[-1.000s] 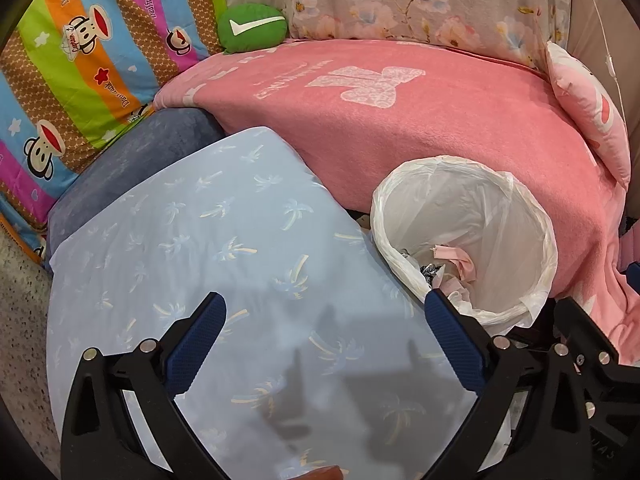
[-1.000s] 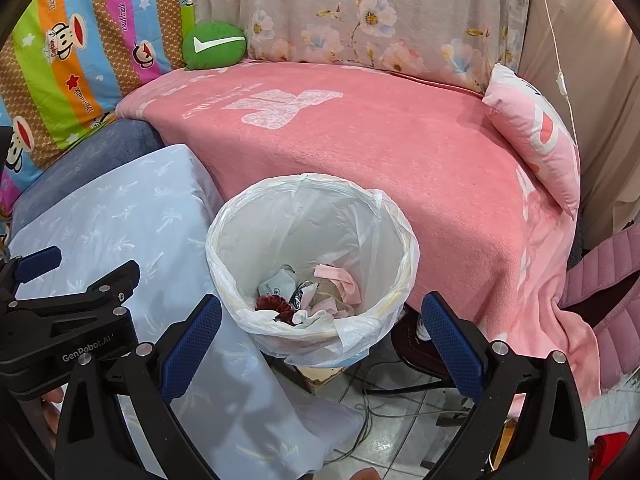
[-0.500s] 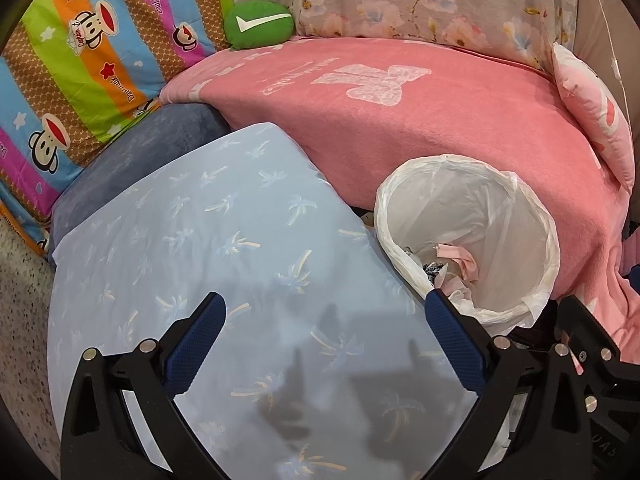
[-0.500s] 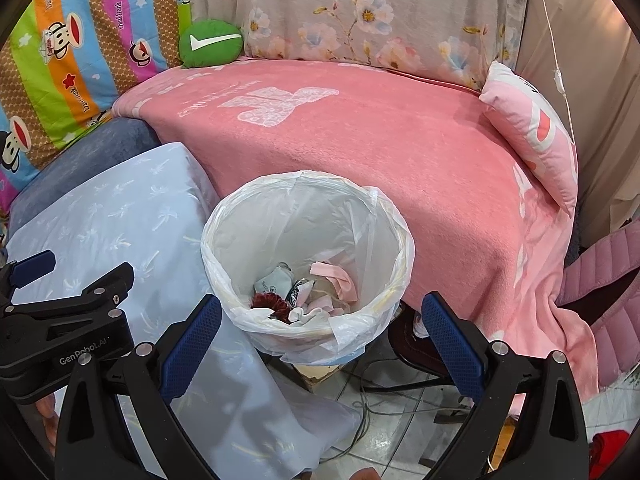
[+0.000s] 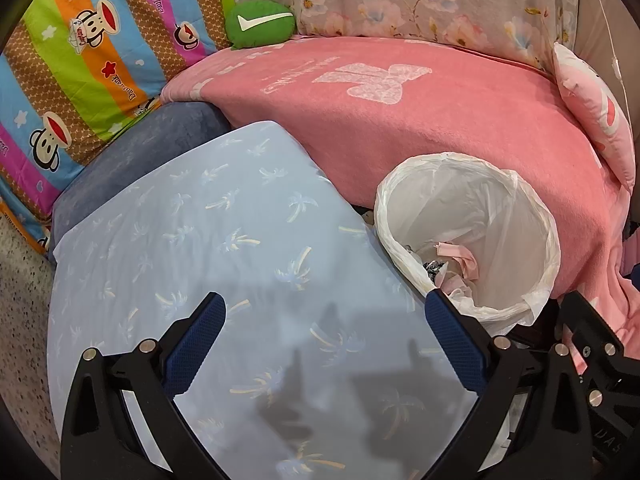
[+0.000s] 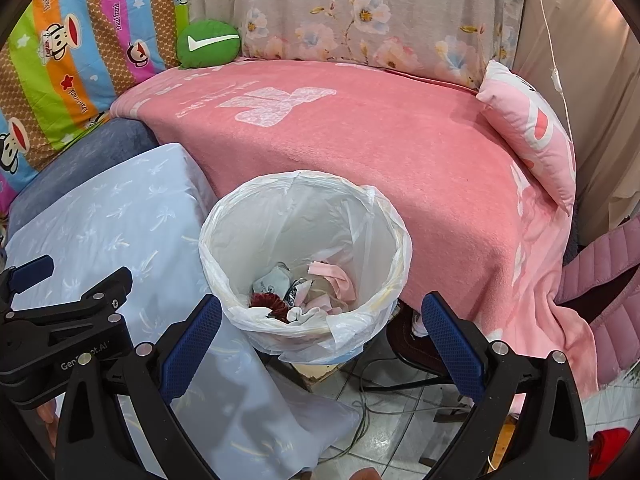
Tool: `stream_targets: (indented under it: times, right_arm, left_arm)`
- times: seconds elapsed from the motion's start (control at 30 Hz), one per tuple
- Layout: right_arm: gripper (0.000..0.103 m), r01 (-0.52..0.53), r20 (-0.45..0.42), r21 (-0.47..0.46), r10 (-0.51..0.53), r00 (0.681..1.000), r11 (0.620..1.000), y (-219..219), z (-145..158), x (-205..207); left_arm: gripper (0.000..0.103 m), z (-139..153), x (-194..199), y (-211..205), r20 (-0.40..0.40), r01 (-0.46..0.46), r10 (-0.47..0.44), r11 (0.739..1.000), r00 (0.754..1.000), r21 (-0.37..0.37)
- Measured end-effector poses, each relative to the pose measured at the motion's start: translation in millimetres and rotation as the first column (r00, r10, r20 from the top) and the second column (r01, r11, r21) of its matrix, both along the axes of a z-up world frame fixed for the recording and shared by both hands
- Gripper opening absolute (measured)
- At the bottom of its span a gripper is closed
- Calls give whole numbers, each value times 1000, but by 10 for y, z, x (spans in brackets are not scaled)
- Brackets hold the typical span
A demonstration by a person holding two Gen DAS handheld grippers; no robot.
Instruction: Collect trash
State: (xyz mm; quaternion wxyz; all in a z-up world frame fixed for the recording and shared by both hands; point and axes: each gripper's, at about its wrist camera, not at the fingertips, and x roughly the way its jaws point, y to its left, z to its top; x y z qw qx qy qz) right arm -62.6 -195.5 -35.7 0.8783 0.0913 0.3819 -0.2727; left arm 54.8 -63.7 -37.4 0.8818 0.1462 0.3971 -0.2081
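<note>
Both tongs released, empty: left tongs [image 5: 322, 340] over blue palm-print tabletop [image 5: 208, 248]; right tongs [image 6: 320, 338] above lined trash bin [image 6: 404, 236], beside pink blanket [image 6: 400, 148]. Trash [image 6: 304, 292] lies in bin bottom.

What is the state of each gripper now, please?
Left gripper: open, holding nothing, above the blue cloth.
Right gripper: open, holding nothing, near the trash bin.
</note>
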Motion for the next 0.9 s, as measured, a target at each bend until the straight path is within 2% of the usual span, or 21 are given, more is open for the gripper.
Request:
stream_targets:
  times: [0.9]
  right_arm:
    - [98, 9, -2, -3, -9, 1000, 1000, -10, -9, -10]
  left_arm:
    - [96, -21, -17, -7, -4, 9, -9, 1000, 1000, 4]
